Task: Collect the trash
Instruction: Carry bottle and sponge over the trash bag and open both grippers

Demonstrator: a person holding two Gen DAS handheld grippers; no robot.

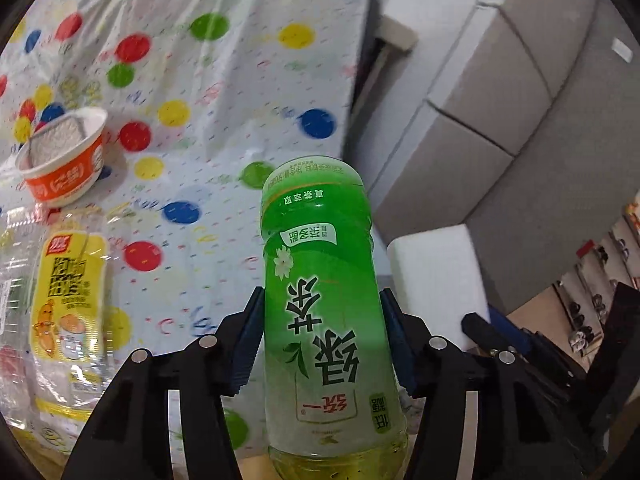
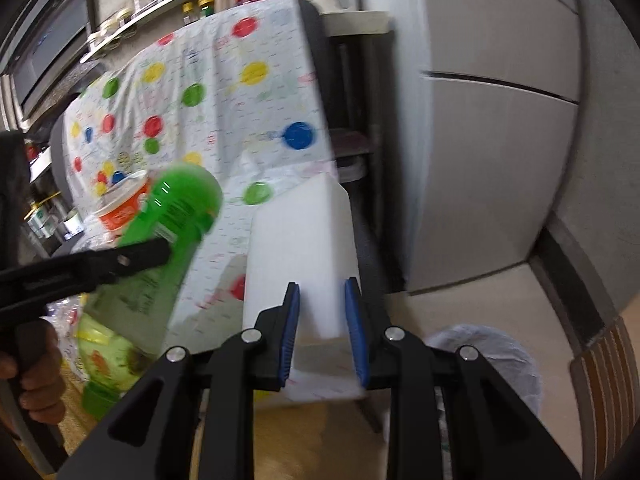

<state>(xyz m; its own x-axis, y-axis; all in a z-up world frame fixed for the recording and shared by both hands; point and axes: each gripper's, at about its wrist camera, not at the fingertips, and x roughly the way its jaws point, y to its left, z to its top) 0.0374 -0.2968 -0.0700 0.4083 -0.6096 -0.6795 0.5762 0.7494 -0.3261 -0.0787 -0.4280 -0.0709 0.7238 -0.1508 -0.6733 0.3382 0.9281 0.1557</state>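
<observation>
The right gripper [image 2: 322, 330] clamps a white rectangular foam block [image 2: 304, 248] between its blue pads [image 2: 291, 320]. To the left, the black left gripper [image 2: 132, 258] grips a green plastic tea bottle [image 2: 160, 240], cap end nearest. Behind lies an orange-and-white paper bowl [image 2: 120, 210] on the polka-dot tablecloth [image 2: 240, 116]. Near right, a bin lined with a white bag [image 2: 492, 360] stands on the floor.

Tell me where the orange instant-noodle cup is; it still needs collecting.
The orange cup stands on the polka-dot tablecloth, far left in the left wrist view, just beyond the clear yellow-labelled wrapper.
</observation>
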